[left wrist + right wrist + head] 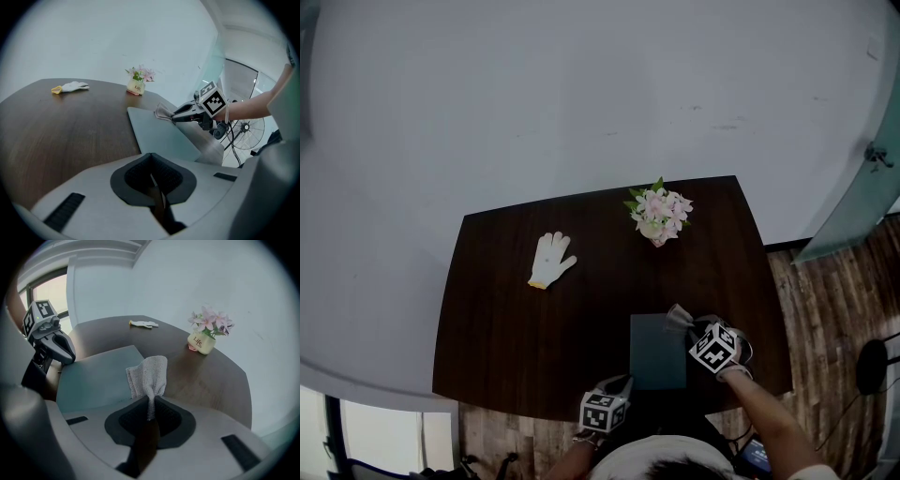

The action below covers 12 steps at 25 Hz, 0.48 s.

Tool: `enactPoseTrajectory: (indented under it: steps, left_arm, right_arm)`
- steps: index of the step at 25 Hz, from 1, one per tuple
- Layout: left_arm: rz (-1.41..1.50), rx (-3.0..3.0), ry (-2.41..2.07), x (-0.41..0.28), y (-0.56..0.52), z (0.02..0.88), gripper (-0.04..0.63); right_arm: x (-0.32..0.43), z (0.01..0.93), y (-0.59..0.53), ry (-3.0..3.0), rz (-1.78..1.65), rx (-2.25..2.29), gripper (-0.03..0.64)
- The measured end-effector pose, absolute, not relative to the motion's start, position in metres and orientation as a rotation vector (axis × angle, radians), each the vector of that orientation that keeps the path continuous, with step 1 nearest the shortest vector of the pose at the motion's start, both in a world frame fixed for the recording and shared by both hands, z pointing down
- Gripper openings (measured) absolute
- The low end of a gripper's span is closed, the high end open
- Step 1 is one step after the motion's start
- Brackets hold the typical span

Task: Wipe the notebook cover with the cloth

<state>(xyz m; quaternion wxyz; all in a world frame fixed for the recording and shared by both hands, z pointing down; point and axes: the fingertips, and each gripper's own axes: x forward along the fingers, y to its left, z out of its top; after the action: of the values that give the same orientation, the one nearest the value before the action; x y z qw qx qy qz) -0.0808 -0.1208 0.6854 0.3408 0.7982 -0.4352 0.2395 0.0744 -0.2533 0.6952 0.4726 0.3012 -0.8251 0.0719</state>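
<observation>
1. The dark table (516,328) fills the middle of the head view.
2. The grey-green notebook (656,352) lies flat at lower centre, by the table's near edge.
3. The right hand-held gripper (150,411), at the notebook's right, is clenched on the cloth.
4. The left hand-held gripper (152,180), at bottom centre, is clenched on nothing.
5. A pot of pink flowers (659,216) stands at upper centre.
6. A white glove (551,260) lies to its left.
7. The small grey cloth (149,373) bunches at the notebook's upper right corner.

Beyond the notebook (657,352) stand flower pot (658,217), glove (551,260).
</observation>
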Motion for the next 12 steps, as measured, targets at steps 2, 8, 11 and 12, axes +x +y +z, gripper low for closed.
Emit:
enactPoseTrajectory:
  steps: [2,8,11,12]
  left_arm:
    - [0.624,2.077,-1.132,-0.081,-0.121,0.686,0.018]
    - [0.625,2.076,-1.134,-0.082,-0.119,0.685,0.018]
    - [0.625,2.078,-1.136,-0.081,-0.12,0.684,0.018]
    - [0.625,2.079,-1.136,-0.081,-0.119,0.684,0.018]
  right_arm:
    - [0.079,0.695,-0.253,-2.021,0.204,0.769,0.046]
    - [0.09,0.676,-0.257,-2.064,0.267,0.922,0.046]
    - [0.087,0.664,-0.26,-2.105,0.261,0.965,0.046]
    - [0.084,0.66,-0.26,-2.119,0.254,0.972,0.046]
